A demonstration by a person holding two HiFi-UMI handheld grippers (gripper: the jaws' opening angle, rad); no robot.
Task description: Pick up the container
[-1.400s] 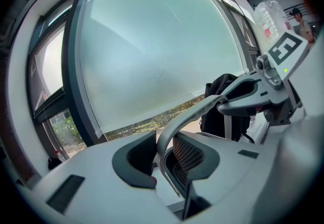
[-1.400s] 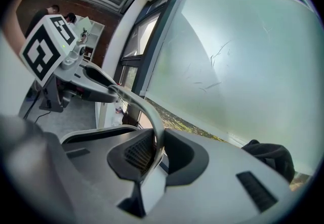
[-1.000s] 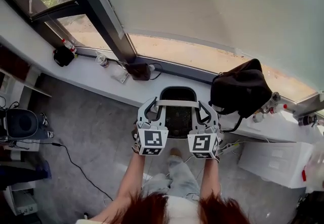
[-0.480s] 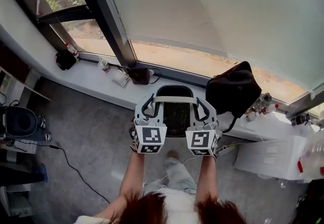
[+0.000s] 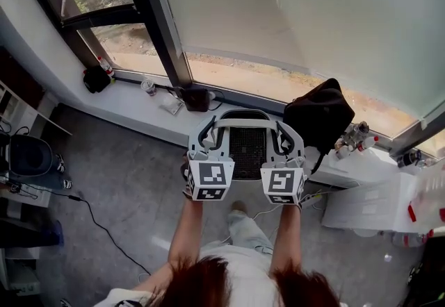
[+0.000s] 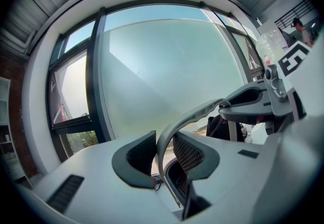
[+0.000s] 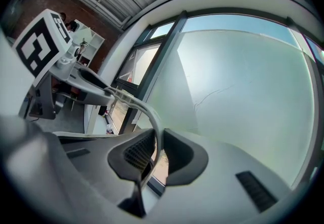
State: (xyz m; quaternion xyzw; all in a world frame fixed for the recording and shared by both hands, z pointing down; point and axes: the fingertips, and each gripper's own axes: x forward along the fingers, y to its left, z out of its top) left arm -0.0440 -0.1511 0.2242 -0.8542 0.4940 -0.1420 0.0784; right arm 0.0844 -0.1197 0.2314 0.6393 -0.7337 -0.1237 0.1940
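- Now, head view: holds the black mesh container (image 5: 248,149) in the air by its pale handle (image 5: 243,122), left gripper (image 5: 206,140) on one end and right gripper (image 5: 284,140) on the other.
- Hangs above the grey floor (image 5: 125,187), in front of the white window sill (image 5: 139,108) and just beside the black bag (image 5: 320,118).
- Against a second ago: sits slightly higher and closer to the sill, with grippers and container moved together and the spacing between the two unchanged.
- Reads as a lift already made, so the pick-up looks essentially done, with only carrying or steadying left.
- Next, left gripper view: shows the left gripper (image 6: 163,154) with fingers fairly wide yet closed round the handle (image 6: 202,111), the strip lying against the mesh-faced pad and the other pad close alongside; no loosening over the last second.
- Also shows the dark rim of the container just below the jaws.
- Last, right gripper view: shows the right gripper (image 7: 158,154) with fingers narrow, pinching the thin handle (image 7: 144,111) from both sides; hardly any change in squeeze.
- Suggests a settled two-point hold and little risk of the container tipping.
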